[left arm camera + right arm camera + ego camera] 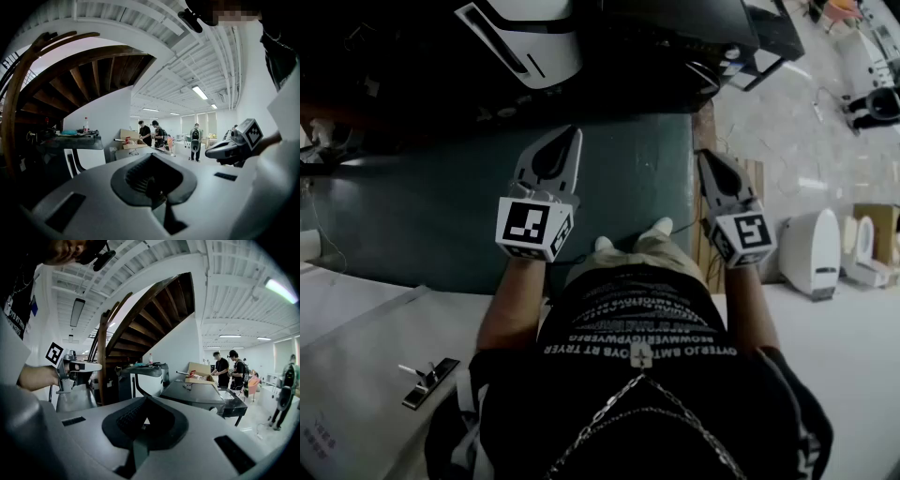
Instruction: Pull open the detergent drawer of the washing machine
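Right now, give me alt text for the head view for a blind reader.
A person, seen from above, holds the left gripper and right gripper, both shut and empty, over a dark green surface, a white appliance beyond.

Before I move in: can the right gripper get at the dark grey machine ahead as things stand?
Probably yes, though not from here: the right gripper, jaws shut and empty, hangs well short of the dark grey machine, and nothing visible stands between them.
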Demonstrator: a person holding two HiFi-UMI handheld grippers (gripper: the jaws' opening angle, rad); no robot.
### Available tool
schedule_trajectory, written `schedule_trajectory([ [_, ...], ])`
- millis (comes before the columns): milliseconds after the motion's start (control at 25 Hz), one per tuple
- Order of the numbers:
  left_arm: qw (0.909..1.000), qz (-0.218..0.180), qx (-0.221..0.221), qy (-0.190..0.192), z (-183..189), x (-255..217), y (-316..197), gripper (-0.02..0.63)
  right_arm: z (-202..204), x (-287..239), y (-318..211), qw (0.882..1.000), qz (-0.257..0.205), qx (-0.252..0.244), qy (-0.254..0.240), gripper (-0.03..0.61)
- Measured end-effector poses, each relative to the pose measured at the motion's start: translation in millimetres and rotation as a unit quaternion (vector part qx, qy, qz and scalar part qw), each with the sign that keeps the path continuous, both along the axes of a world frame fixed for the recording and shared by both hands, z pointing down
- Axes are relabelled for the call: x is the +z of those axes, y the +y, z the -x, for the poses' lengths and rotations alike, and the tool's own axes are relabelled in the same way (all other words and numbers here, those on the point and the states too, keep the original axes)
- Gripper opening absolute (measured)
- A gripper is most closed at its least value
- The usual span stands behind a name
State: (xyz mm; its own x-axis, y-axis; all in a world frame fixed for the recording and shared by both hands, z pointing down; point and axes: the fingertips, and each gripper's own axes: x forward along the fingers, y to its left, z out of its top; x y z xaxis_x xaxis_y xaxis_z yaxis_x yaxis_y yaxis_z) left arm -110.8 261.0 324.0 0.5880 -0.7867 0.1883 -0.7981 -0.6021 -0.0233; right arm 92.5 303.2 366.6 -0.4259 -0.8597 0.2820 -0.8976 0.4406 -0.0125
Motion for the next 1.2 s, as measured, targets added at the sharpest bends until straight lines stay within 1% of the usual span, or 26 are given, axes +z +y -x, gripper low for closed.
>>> schedule_trajectory([
  [240,0.9999,-0.013,-0.001,-0.004,9,-5,2,0.003,3,-7,-2,1.000,-0.024,0.009,0.017,0.002],
  [320,0.9997,-0.024,-0.001,-0.004,13,-10,3,0.003,13,-17,-1,0.999,-0.042,0.004,0.017,0.002],
  [440,0.9993,-0.036,-0.002,0.001,20,-16,4,0.003,31,-36,2,0.997,-0.072,0.001,0.003,0.002],
  [560,0.9986,-0.053,-0.001,0.001,24,-20,2,0.003,42,-48,3,0.995,-0.097,0.001,0.005,0.002],
  [720,0.9975,-0.070,-0.007,-0.006,34,-19,2,0.003,52,-54,0,0.993,-0.114,0.002,0.011,0.002],
  [800,0.9971,-0.075,-0.012,-0.001,38,-21,-1,0.003,48,-53,-7,0.993,-0.117,0.003,0.021,0.002],
  [960,0.9957,-0.090,-0.021,0.005,38,-24,-14,0.003,34,-54,-28,0.992,-0.123,0.016,0.022,0.002],
  [1080,0.9949,-0.097,-0.023,0.015,32,-28,-26,0.004,23,-57,-45,0.991,-0.131,0.023,0.015,0.002],
  [1200,0.9955,-0.092,-0.021,0.010,19,-25,-46,0.003,12,-51,-64,0.992,-0.126,0.025,0.011,0.002],
])
